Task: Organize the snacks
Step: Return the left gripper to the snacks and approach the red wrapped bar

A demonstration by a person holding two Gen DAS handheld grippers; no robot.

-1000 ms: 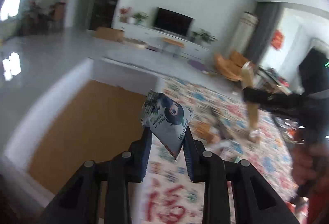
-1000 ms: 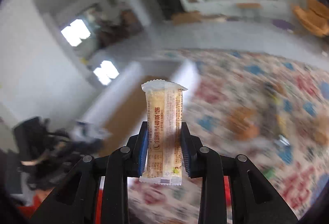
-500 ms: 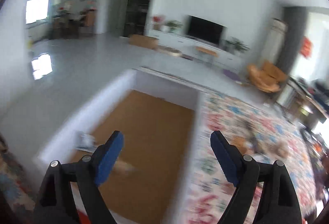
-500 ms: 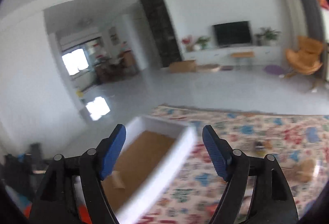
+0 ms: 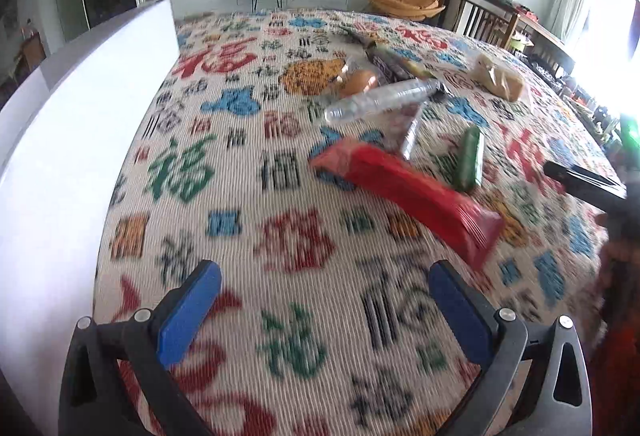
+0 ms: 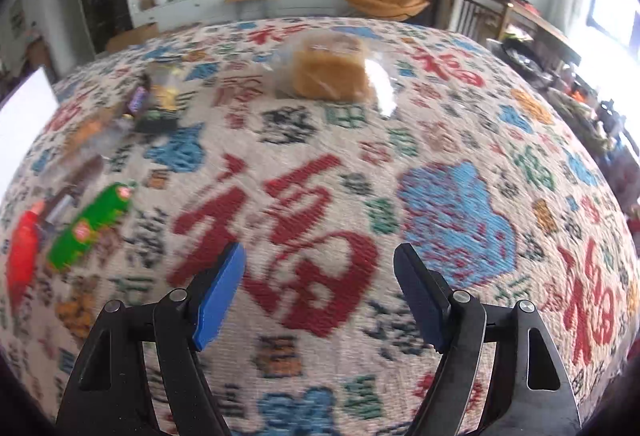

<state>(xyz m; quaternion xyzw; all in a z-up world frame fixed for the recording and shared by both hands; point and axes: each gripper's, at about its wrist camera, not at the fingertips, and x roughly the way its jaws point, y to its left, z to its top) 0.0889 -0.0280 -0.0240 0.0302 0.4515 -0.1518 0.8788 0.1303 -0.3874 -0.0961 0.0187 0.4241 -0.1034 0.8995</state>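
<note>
**Approach for next pickup, both grippers empty**

Grippers are both spread wide with nothing between the pads. The left gripper (image 5: 325,298) has just been opening and hangs over bare patterned mat (image 5: 248,140); the right gripper (image 6: 320,292) has also just been opening and is likewise over bare mat.

Landmark: the red snack packet (image 5: 404,192).

- White box wall (image 5: 72,124): well to the left of the red packet, at the mat's edge.
- Green packet (image 5: 468,160): just beside the red packet, on its far right side.
- Clear bottle (image 5: 380,101): beyond the red packet, lying on its side.
- Bagged bread (image 6: 330,68): far beyond and right of the red packet, well apart.

Procedure, as judged from this position:

1. Select the red packet for the left gripper; it lies nearest, ahead and right.
2. Align the pads across the packet's narrow width, not its length.
3. Lower until both pads straddle it, then close.
4. Direct the right gripper to the green packet or the bread, keeping clear of the left.
</note>
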